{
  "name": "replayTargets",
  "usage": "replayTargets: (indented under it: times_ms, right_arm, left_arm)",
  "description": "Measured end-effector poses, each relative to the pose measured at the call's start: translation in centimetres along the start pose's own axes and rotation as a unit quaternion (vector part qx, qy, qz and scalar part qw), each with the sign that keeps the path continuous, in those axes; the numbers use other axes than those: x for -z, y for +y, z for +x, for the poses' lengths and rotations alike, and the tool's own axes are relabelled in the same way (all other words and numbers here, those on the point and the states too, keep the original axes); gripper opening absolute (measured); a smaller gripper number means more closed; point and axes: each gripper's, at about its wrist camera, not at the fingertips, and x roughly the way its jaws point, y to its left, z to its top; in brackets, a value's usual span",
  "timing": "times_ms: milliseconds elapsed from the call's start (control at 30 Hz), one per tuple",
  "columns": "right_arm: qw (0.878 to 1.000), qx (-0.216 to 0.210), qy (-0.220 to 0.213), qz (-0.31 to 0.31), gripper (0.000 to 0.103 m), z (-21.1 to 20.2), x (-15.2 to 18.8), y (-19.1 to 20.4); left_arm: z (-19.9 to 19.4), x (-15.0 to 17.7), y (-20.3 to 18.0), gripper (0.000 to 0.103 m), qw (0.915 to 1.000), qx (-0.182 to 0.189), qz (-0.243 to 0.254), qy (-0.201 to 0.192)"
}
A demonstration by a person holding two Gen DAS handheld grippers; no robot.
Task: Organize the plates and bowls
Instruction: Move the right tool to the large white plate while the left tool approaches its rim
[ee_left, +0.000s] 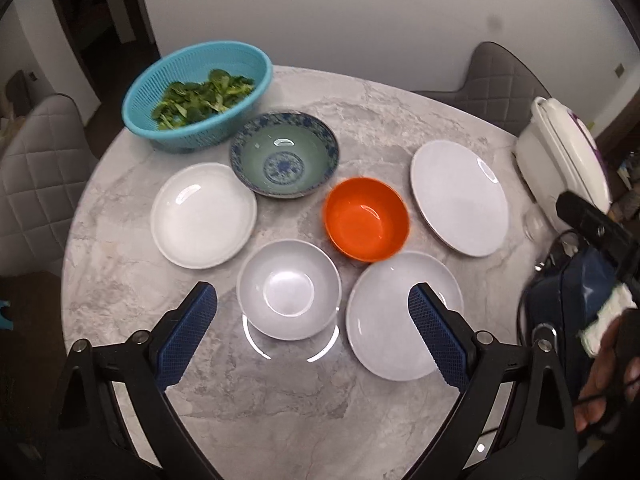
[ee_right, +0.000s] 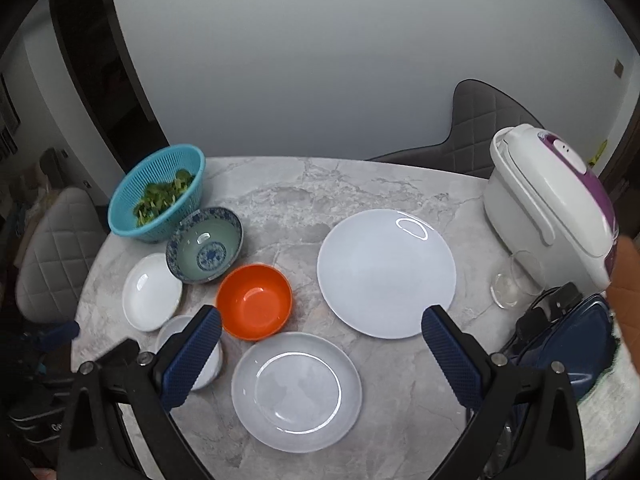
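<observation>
On the round marble table (ee_left: pixel 280 400) lie a blue-patterned bowl (ee_left: pixel 284 155), an orange bowl (ee_left: pixel 366 219), a small grey bowl (ee_left: pixel 289 289), a white deep plate (ee_left: pixel 203 215), a grey plate (ee_left: pixel 394 320) and a large flat plate (ee_left: pixel 460 197). My left gripper (ee_left: pixel 312 300) hovers open above the small grey bowl. My right gripper (ee_right: pixel 320 322) hangs open over the grey plate (ee_right: pixel 297 390), between the orange bowl (ee_right: pixel 255 301) and the large flat plate (ee_right: pixel 386 273). The right view also holds the patterned bowl (ee_right: pixel 205 251) and white deep plate (ee_right: pixel 151 291).
A teal colander of greens (ee_left: pixel 198 94) stands at the back left. A white rice cooker (ee_right: pixel 552 208), a clear glass (ee_right: pixel 516 280) and a dark blue appliance with a cord (ee_right: pixel 568 344) crowd the right edge. Grey quilted chairs (ee_left: pixel 40 168) ring the table.
</observation>
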Motion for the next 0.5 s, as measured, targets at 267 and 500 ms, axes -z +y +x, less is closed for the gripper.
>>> replayTargets:
  times_ms: [267,500]
  right_arm:
    - [0.986,-0.046,-0.007,0.161,0.102,3.0,2.1,-7.6]
    - [0.971,-0.07,-0.016,0.228,0.098,6.7,3.3,-11.3]
  left_arm:
    - [5.4,-1.6,-0.4,0.097,0.9848,0.156,0.07,0.034]
    - [10.0,-13.4,-5.0,0.097,0.9791,0.128,0.147,0.057]
